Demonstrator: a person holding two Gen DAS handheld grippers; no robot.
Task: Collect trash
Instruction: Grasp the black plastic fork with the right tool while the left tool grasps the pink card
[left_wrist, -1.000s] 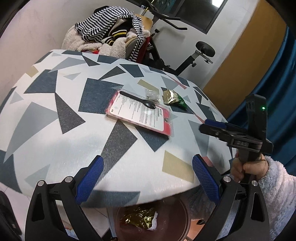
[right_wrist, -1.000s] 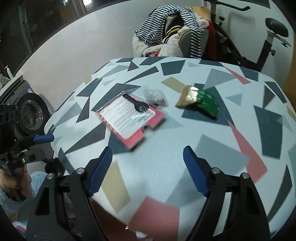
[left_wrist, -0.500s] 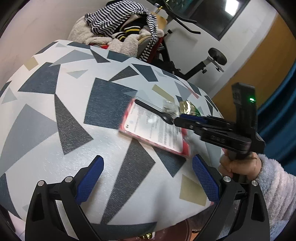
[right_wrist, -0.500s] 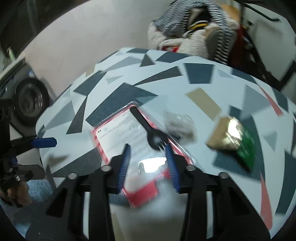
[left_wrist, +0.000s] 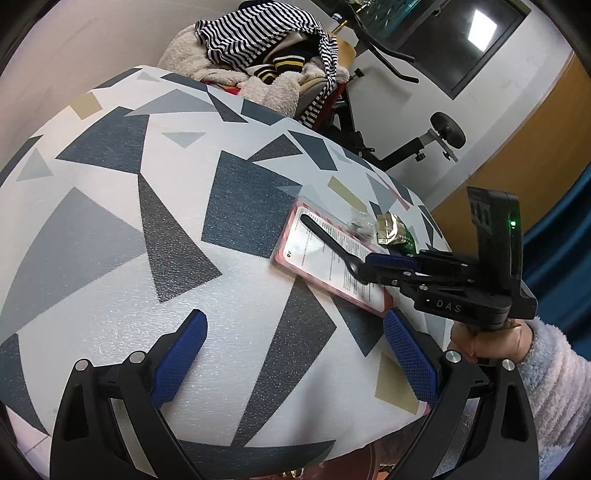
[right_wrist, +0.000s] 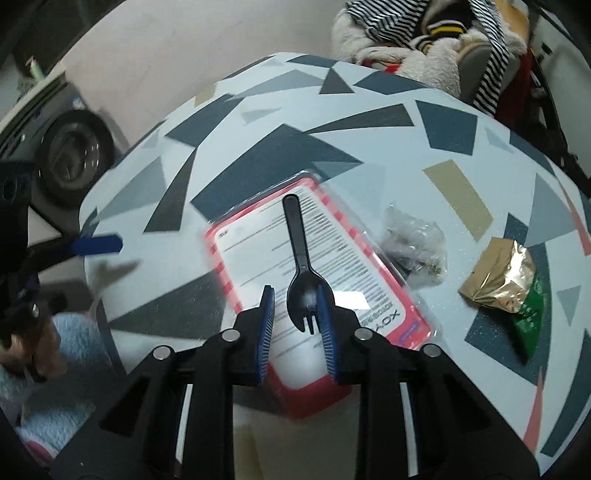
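Observation:
A black plastic spork (right_wrist: 300, 258) lies on a red-edged flat package (right_wrist: 325, 280) on the patterned table (right_wrist: 258, 122). My right gripper (right_wrist: 295, 310) has its blue pads narrowed around the spork's head, touching or nearly touching it. A crumpled clear wrapper (right_wrist: 415, 243) and a gold-and-green foil packet (right_wrist: 506, 284) lie to the right. In the left wrist view the right gripper (left_wrist: 373, 267) sits over the spork (left_wrist: 327, 240) and package (left_wrist: 328, 266). My left gripper (left_wrist: 293, 350) is open and empty over the table's near part (left_wrist: 147, 221).
A pile of striped and fleecy clothes (left_wrist: 269, 62) sits on a chair beyond the table's far edge. An exercise bike (left_wrist: 424, 144) stands behind it. A brown bin rim (left_wrist: 369, 461) shows below the table's near edge. A washing machine (right_wrist: 70, 147) stands at the left.
My right gripper moved forward over the package and narrowed its jaws around the spork's head. My left gripper moved forward over the table and stayed open.

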